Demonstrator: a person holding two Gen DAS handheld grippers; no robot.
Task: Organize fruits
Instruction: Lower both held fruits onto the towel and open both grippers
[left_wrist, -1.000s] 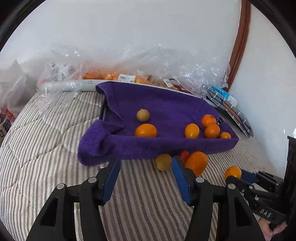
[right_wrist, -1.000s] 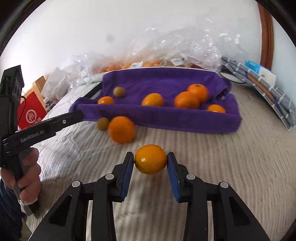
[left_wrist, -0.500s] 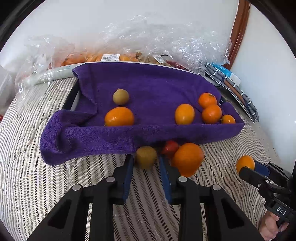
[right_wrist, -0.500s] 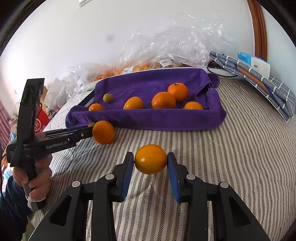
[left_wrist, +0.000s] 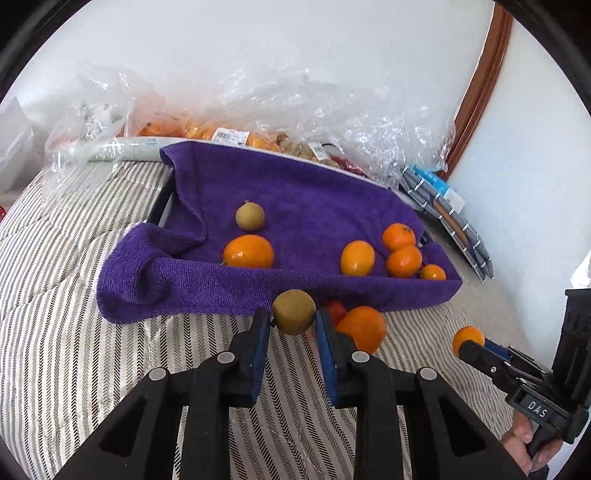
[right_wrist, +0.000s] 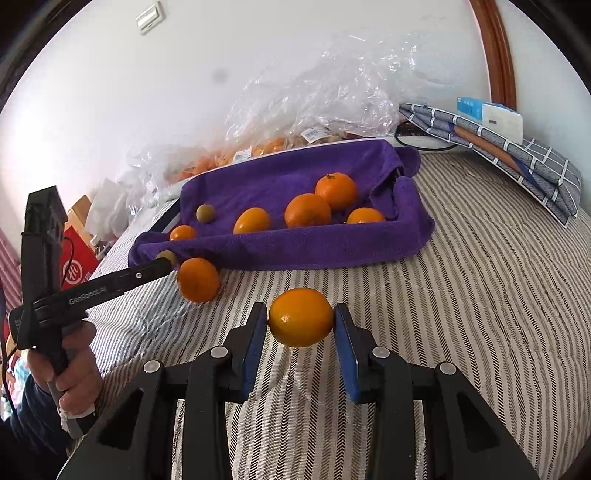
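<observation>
My left gripper (left_wrist: 291, 323) is shut on a small brown-green fruit (left_wrist: 293, 311), held above the striped bed just in front of the purple towel-lined tray (left_wrist: 184, 288). It also shows in the right wrist view (right_wrist: 167, 255). My right gripper (right_wrist: 300, 321) is shut on an orange (right_wrist: 301, 316), held over the bed to the right; it shows in the left wrist view (left_wrist: 468, 339). The tray holds several oranges (left_wrist: 248, 252) and one brown-green fruit (left_wrist: 250, 215). A large orange (left_wrist: 362, 328) and a red fruit (left_wrist: 335, 308) lie on the bed by the tray's front edge.
Crumpled clear plastic bags (left_wrist: 280, 110) with more fruit lie behind the tray against the white wall. Folded checked cloths (right_wrist: 517, 155) with a box lie at the back right. A red box (right_wrist: 75, 266) stands off the bed's left side.
My left gripper has closed on the brown-green fruit and lifted it off the bed. My right gripper has kept hold of its orange and drawn back from the tray.
</observation>
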